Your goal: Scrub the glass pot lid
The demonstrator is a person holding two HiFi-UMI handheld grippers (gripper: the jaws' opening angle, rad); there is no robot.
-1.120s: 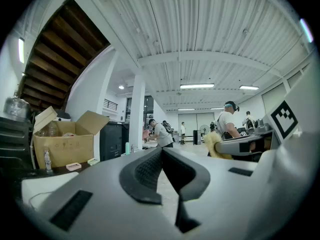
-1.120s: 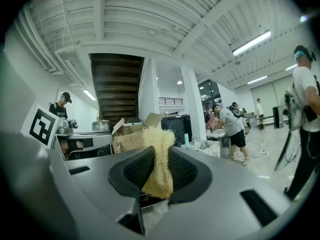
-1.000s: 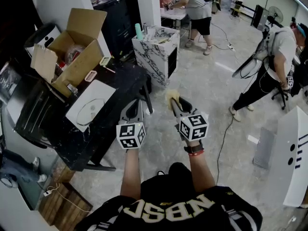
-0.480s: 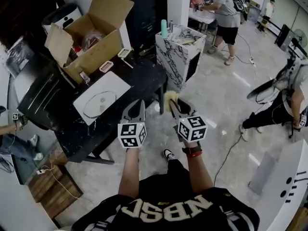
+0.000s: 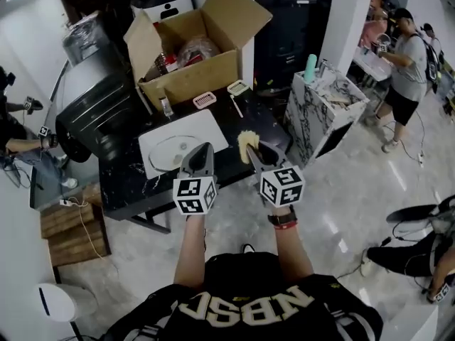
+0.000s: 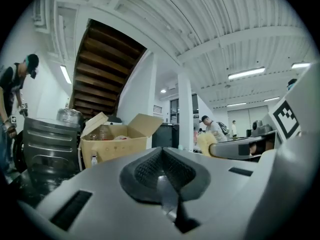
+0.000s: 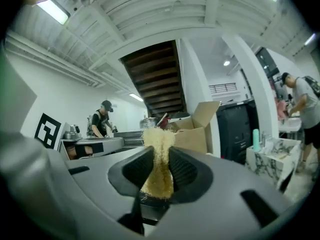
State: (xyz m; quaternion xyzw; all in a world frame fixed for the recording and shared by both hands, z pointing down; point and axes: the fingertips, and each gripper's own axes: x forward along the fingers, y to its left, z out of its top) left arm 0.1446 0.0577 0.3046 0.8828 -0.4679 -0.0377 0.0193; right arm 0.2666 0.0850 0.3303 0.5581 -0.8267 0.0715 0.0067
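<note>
The left tongs are pressed together with nothing between them. The right tongs are clamped on a yellow fibrous scrub pad — it stands on edge between the pads, its long axis running along the jaws and its frayed end poking out past the tips. Behind the jaws sit the left cube and the right cube, faced with black-and-white square markers that carry patterns only. The one piece of legible writing is on the person's dark jersey: pale block letters that read roughly NBSC.

In the head view the glass pot lid shows just beyond the left tips. It lies flat on a white board, with a small knob at its centre; being round, it has no long axis of its own. The board's long side runs across the black desk, left to right and slightly tilted. The scrub pad shows near the board's right end, apart from the lid.

Farther back on the desk stand a small bottle, a pink brush and a cream brush, all near the foot of an open cardboard box. To the right is a marble-patterned pedestal — a teal bottle stands on top.
</note>
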